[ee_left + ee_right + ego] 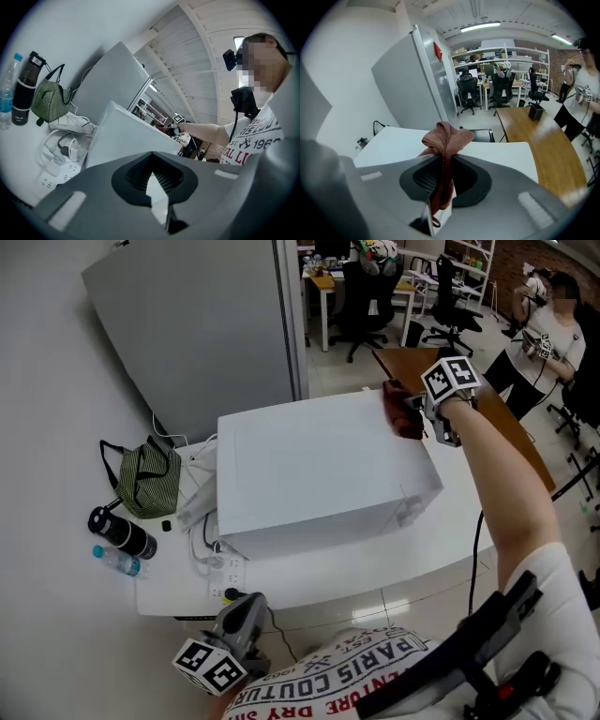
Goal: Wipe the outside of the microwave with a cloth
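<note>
Head view shows the white table (422, 554) carrying the microwave (319, 465), a smooth matte white box with square edges, at its middle. At the far right corner of the microwave's top, your right gripper (443, 176) pinches the cloth (446, 136), a bunched reddish-brown weave with a stitched hem. Risk: the wad is narrow, so a tilted stroke may scrape hard jaw tips on the shell, or the slick panel may tug the cloth free. Your left gripper (154, 183), jaws pressed together on nothing, hangs beyond the table's near edge.
</note>
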### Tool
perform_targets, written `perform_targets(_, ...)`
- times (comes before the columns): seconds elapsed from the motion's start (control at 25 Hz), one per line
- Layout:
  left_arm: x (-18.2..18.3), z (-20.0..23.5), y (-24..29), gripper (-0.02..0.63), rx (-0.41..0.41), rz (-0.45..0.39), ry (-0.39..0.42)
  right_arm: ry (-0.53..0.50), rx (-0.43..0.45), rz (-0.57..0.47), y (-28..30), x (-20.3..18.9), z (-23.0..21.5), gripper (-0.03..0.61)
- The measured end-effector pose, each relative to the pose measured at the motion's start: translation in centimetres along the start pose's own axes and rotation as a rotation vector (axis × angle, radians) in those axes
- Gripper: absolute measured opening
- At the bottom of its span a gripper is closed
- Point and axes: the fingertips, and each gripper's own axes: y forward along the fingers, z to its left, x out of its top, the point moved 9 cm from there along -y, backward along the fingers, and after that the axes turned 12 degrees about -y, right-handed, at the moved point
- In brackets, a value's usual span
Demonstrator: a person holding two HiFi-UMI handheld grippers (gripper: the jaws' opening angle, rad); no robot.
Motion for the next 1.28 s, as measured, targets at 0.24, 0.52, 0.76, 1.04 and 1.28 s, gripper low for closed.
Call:
perform_targets(0.24, -0.1, -0.8, 0.3, 0.005, -0.006, 0.014, 0.011, 0.001, 0.032, -0.111, -0.9, -0.2, 0.8, 0.043)
perform_targets(0.52, 0.5, -1.3, -0.1, 0.005, -0.050, 0.015, 0.040, -0.104, 0.200, -0.524, -8.1, -0.1, 8.0, 0.044)
perform_targets(0.76, 0.8, -2.3, -0.3, 0.005, -0.139, 0.045, 0.073, -0.270, 0.266, -0.761, -15.3, -6.3, 18.2, 0.044)
perform_targets(1.04, 0.8, -3.7, -0.6, 0.005, -0.257, 0.098, 0.130, -0.321, 0.223, -0.798, -18.0, -20.0, 27.7, 0.044)
perform_targets(1.28, -1.9, -6.1, -0.2, 0.005, -0.368, 0.161, 0.147, -0.191, 0.253, -0.746, -16.0, -29.0, 30.4, 0.044)
